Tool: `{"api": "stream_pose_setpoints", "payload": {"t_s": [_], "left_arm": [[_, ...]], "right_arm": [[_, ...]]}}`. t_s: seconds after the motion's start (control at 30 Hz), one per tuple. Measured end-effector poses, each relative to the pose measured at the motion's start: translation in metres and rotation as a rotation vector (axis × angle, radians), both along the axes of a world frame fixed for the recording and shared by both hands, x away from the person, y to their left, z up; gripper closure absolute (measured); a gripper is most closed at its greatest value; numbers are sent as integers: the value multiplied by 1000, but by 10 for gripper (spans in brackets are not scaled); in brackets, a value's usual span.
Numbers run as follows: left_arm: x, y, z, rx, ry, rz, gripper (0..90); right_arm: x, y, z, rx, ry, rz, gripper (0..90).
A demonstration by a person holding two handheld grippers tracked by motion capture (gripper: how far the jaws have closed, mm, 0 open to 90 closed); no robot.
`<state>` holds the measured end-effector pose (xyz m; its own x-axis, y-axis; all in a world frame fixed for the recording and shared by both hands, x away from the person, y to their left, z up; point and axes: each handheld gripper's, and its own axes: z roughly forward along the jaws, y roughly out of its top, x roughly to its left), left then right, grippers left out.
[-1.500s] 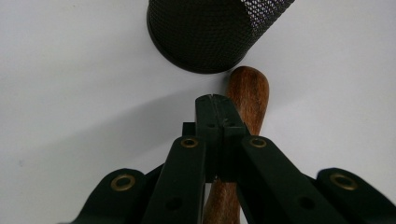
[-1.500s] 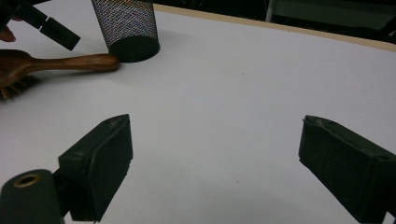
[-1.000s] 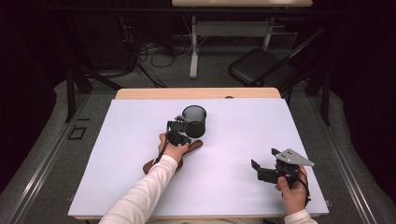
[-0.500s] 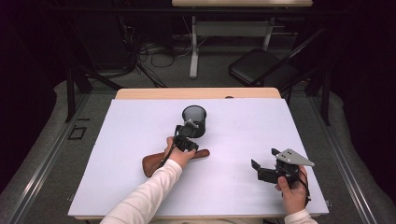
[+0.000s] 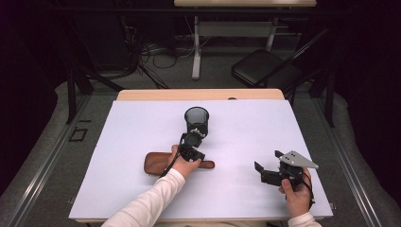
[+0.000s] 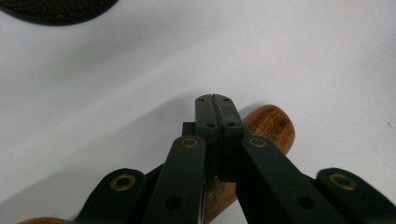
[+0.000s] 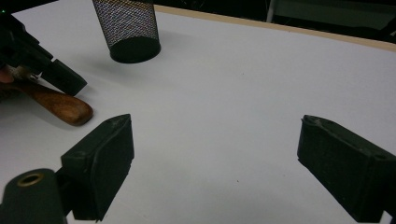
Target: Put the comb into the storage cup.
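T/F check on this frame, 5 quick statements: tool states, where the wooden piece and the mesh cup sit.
1. The left tool has its jaws pressed together. True.
2. The right tool is clamped on the wooden piece. False: its jaws stand wide open over bare white tabletop, apart from the wood.
3. The mesh cup stands upright on the table. True.
4. The wooden piece sits inside the mesh cup. False: it lies flat on the table, nearer the person than the cup.
5. The left tool is above the wooden piece's rounded end. True, as the left gripper view shows; whether it touches the wood cannot be told.
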<state>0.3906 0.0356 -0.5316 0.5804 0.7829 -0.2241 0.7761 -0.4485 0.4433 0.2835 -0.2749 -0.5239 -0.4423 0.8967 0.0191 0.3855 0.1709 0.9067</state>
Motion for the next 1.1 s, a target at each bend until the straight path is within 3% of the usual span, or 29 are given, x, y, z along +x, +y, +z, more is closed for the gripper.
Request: {"api": "stream_pose_setpoints", "payload": {"t_s": [0.63,1.1], "left_arm": [[-29,11,-2,-34,-4,-55,900],[-50,21,-1,-23,-21,-97,900]], "right_arm": [[0,1,0,-1,3,1,107],[0,0,0,-1,3,-4,107]]}}
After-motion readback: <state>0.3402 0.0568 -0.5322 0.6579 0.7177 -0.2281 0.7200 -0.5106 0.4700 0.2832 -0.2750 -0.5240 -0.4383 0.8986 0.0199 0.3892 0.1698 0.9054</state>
